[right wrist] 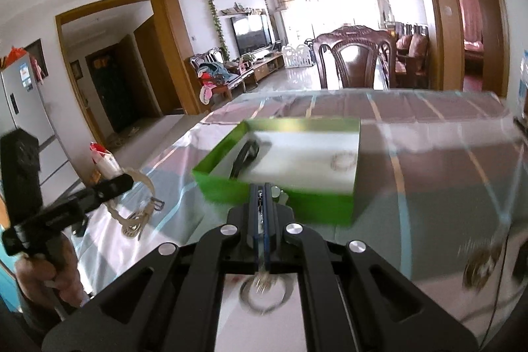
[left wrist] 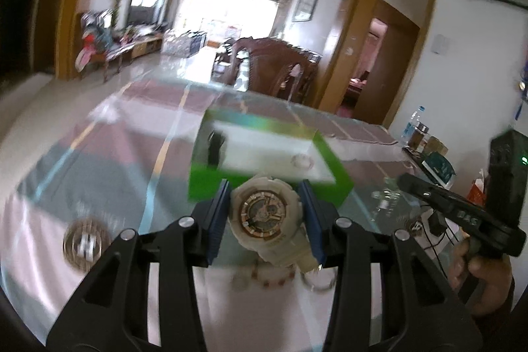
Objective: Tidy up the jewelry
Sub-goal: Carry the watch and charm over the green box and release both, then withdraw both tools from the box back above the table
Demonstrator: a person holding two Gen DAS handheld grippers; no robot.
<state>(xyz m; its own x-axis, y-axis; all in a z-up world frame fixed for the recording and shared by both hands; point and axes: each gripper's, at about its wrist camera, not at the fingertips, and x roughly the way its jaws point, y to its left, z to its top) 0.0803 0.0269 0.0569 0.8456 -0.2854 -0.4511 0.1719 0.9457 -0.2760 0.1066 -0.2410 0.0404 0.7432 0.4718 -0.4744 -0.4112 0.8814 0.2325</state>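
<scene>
Just short of the green box [left wrist: 269, 187], the left gripper [left wrist: 265, 207] carries a cream watch [left wrist: 264, 213], its blue pads [left wrist: 219, 213] clamped on either side of the case. The strap hangs loose below the pads, toward the camera. That strap is the first worry: it looks heavy, and with the grip on the case alone the watch could pivot or slide out before it clears the near wall of the box.

Alongside it, the right gripper [right wrist: 264, 203] is pinched fully closed on something thin and silvery, likely a chain [right wrist: 261, 207], with a small tuft of it showing behind the pads. What it is exactly is too blurred to tell. A fine chain held on so little could slip free and drop on the glass table [right wrist: 445, 174] in front of the box.

Inside the box, a dark strap-like piece [right wrist: 246, 155] lies at the left end and a pale bracelet [right wrist: 343, 160] at the right. The open white floor between them is the safe landing spot; coming down too far to either side could tangle the watch with what is already there.

Both grippers head for the same box side by side, so they could knock together over it. The near wall stands low, and a low approach would catch the hanging strap and shove the light box away.

A ring [right wrist: 264, 296] lies on the table before the box, not yet stowed.
</scene>
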